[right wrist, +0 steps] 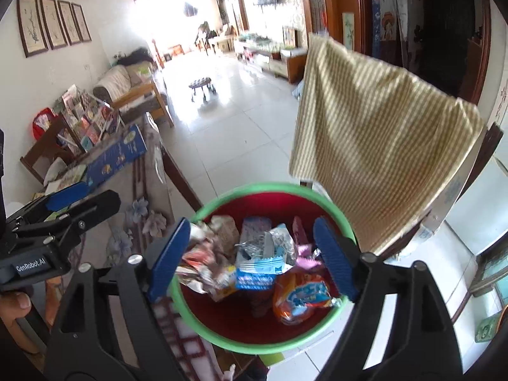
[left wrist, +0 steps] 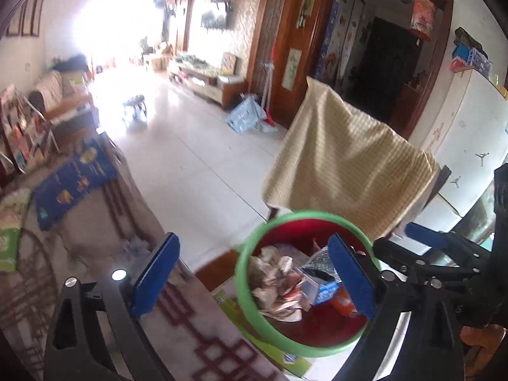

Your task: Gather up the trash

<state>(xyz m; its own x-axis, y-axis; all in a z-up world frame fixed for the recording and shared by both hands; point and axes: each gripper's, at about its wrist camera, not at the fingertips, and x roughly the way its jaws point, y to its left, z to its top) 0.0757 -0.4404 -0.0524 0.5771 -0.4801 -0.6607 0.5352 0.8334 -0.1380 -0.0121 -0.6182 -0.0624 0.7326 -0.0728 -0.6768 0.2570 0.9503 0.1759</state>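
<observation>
A red bin with a green rim stands on the floor beside the table and holds several wrappers: crumpled paper, a blue-white packet and an orange snack bag. My left gripper is open and empty above the bin's left rim. My right gripper is open and empty directly over the bin. The right gripper also shows at the right in the left wrist view, and the left one at the left in the right wrist view.
A table with a patterned cloth lies left of the bin, with a blue box on it. A chair draped in a yellow striped cloth stands behind the bin. A white fridge is at right.
</observation>
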